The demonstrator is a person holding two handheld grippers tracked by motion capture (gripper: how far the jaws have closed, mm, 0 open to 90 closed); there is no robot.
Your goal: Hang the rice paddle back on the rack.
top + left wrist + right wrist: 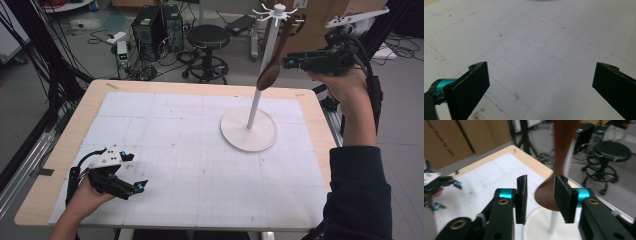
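The brown wooden spoon hangs from the white rack at two o'clock on the surface, between the released right claw, while the left claw rests released at seven o'clock.

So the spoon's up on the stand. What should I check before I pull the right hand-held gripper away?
1. Spoon hangs along the stand, bowl down: ok.
2. Spoon handle seated on a top hook: cannot tell, the hook end is too small to see.
3. Right hand-held gripper jaws apart: ok.
4. Both pads off the spoon: cannot tell; one has a gap, the other overlaps the bowl.
5. Stand upright on its round base: ok.
6. Left hand-held gripper open, nothing between its jaws, low over the mat far from the stand: ok.
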